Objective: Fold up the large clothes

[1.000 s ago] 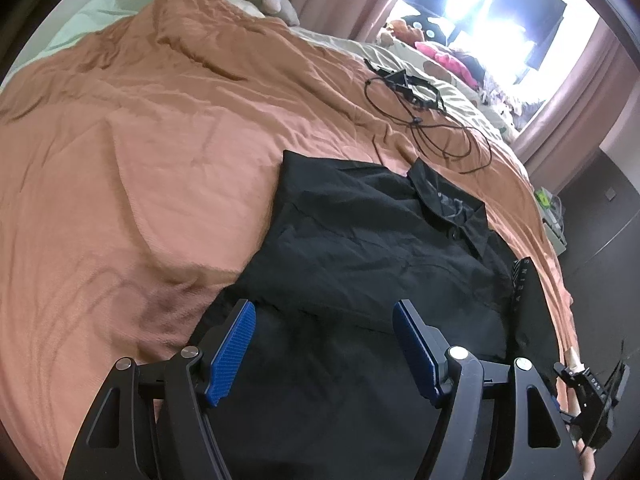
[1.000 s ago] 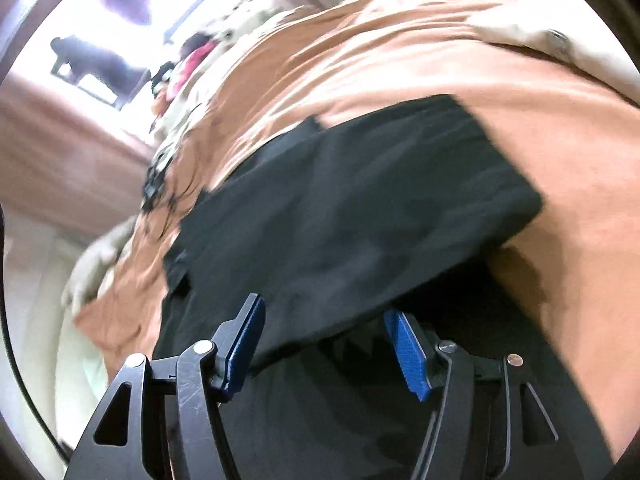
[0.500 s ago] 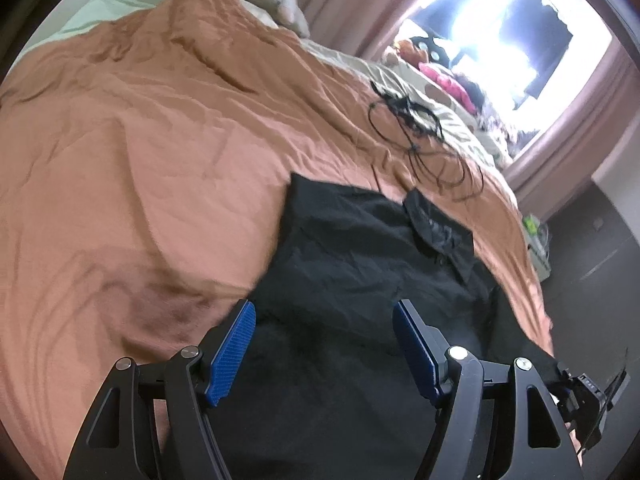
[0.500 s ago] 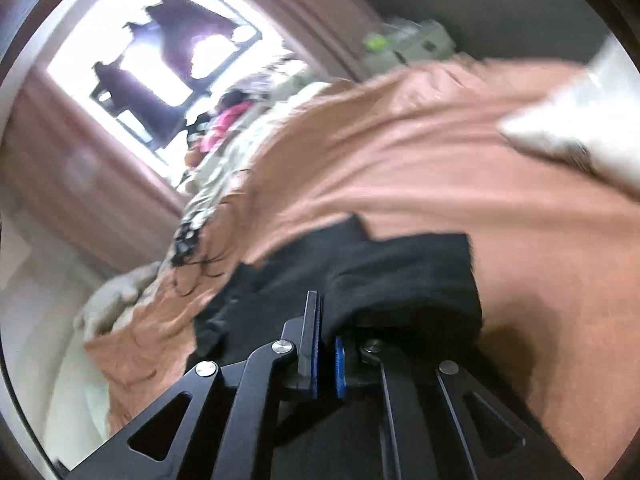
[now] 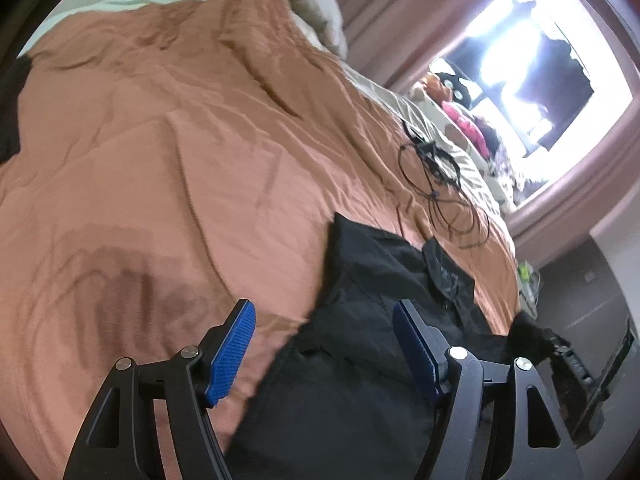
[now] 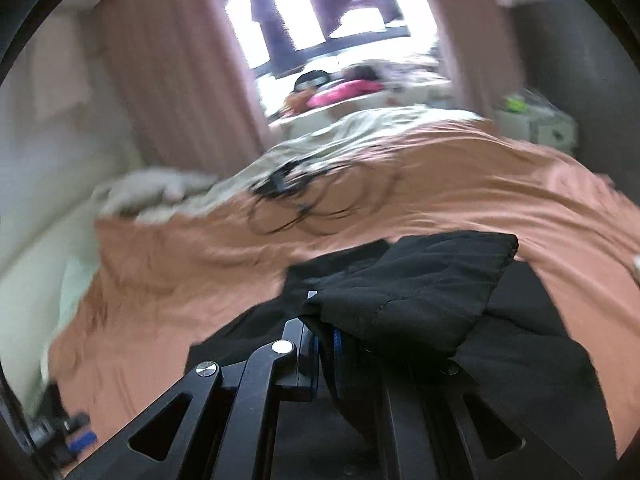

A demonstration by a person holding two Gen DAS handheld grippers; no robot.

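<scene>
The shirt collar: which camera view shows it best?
The left wrist view. There the collar lies flat and unhidden at the top of the black shirt. In the right wrist view no collar can be made out; a lifted fold of the shirt hangs from the shut right gripper.

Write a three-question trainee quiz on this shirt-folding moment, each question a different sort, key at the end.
1. True or false: the left gripper is shut on the black shirt.
2. What does the right gripper hold? A) cable B) black shirt C) pillow
3. Fill in: the black cable lies on the ___ bedspread.

Key: 1 false, its jaws stand open; 2 B; 3 orange.
</scene>
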